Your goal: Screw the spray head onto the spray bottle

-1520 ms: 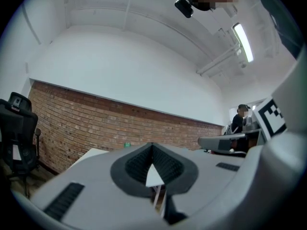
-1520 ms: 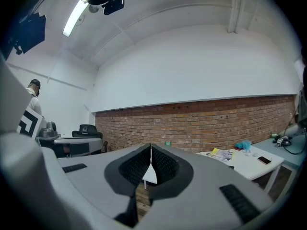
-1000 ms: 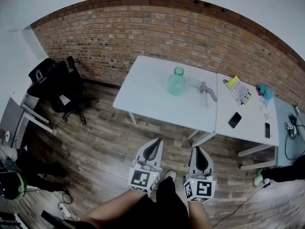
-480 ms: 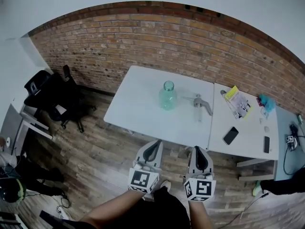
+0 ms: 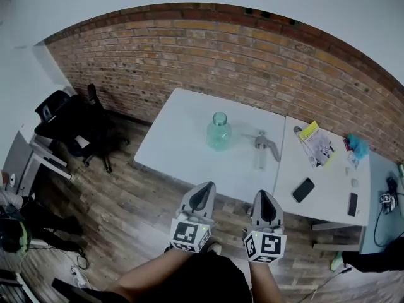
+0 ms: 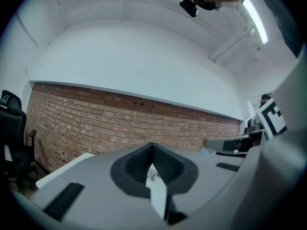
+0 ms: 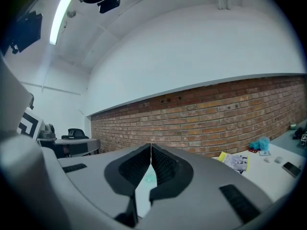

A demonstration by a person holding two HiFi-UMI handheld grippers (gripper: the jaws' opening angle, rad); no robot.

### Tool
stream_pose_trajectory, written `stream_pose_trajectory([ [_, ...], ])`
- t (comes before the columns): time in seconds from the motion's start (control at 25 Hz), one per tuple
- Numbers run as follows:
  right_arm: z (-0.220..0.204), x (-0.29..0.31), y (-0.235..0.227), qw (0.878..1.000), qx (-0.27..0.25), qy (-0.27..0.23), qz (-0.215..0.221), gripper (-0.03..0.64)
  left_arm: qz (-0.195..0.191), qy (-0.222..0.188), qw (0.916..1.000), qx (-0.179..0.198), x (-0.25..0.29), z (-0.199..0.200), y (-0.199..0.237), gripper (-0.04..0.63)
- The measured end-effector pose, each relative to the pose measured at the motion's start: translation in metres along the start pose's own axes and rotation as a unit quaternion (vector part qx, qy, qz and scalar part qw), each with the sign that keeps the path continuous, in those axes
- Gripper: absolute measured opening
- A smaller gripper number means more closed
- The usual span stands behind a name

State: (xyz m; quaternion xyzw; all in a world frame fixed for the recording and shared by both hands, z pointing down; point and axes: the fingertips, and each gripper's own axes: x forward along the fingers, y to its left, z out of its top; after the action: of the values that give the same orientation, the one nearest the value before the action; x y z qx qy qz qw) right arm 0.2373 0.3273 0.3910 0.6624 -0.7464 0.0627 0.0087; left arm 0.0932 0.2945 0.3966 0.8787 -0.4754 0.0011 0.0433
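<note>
Left gripper (image 5: 202, 196) and right gripper (image 5: 264, 199) were shut, empty, short of table (image 5: 180, 141). Spray bottle (image 5: 219, 131) stood there, spray head (image 5: 265, 148) lay near (not joined yet). Shut jaws could knock bottle over.

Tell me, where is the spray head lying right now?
In the head view the spray head lies on the white table, just right of the upright green bottle and left of the yellow booklet.
</note>
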Motion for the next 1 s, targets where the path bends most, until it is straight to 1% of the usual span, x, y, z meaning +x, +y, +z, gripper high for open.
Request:
stream_pose_trajectory([
  [0.16, 0.003, 0.012, 0.001, 1.0, 0.005, 0.004, 0.006, 0.008, 0.004, -0.01, 0.9999, 0.0, 0.01, 0.01, 0.002, 0.002],
  [0.28, 0.006, 0.022, -0.002, 1.0, 0.009, 0.006, 0.002, 0.008, -0.011, -0.014, 0.9998, 0.009, 0.018, 0.015, -0.005, 0.002],
  [0.36, 0.006, 0.032, -0.002, 1.0, 0.005, 0.008, 0.002, 0.008, -0.015, -0.012, 0.9998, -0.001, 0.026, 0.018, -0.002, 0.002],
  [0.56, 0.008, 0.065, -0.001, 1.0, -0.002, 0.014, -0.003, 0.009, -0.02, -0.01, 0.9997, -0.006, 0.05, 0.019, 0.018, 0.002],
  [0.72, 0.016, 0.098, 0.001, 1.0, 0.0, 0.002, -0.01, 0.009, -0.026, -0.006, 0.9995, -0.015, 0.075, 0.021, 0.039, 0.001],
  [1.0, 0.018, 0.153, 0.004, 1.0, -0.009, 0.007, -0.026, 0.009, -0.048, -0.01, 0.9984, -0.026, 0.125, 0.024, 0.066, 0.002],
])
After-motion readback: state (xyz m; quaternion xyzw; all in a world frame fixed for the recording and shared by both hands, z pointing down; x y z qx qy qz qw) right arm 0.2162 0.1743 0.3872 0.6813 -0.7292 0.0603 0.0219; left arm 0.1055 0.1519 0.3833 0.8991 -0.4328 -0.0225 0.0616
